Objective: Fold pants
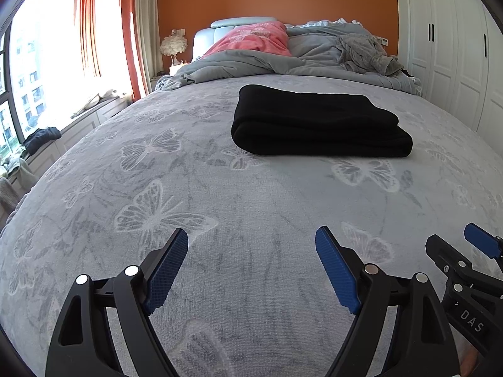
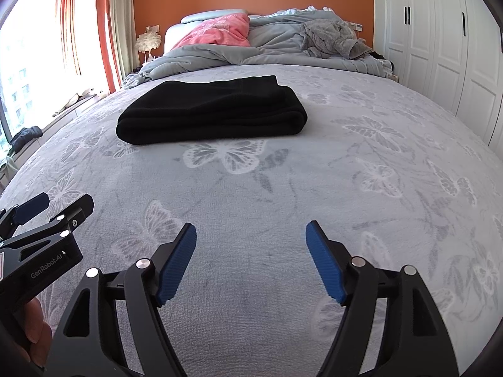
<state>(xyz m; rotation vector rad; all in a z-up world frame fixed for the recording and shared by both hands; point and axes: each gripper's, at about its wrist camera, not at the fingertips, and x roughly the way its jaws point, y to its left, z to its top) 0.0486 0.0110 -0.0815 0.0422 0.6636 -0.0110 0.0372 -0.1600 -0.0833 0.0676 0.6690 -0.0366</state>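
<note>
Your left gripper (image 1: 251, 235) and right gripper (image 2: 251, 229) both hang released, jaws spread wide and holding nothing, side by side above the butterfly-print bedspread (image 1: 220, 194). The black pants (image 1: 317, 122) lie folded into a thick rectangle on that bedspread, at twelve o'clock from both grippers, well apart from them. A rumpled grey duvet (image 1: 251, 59) lies beyond.

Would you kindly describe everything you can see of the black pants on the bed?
The black pants look like soft, thick fabric, folded into a compact, roughly rectangular stack of several layers with rounded fold edges toward the cameras. A seam shows on the top layer in the right wrist view. They lie flat on the grey butterfly-print bedspread, short of the rumpled grey duvet. Nothing else touches them.
</note>
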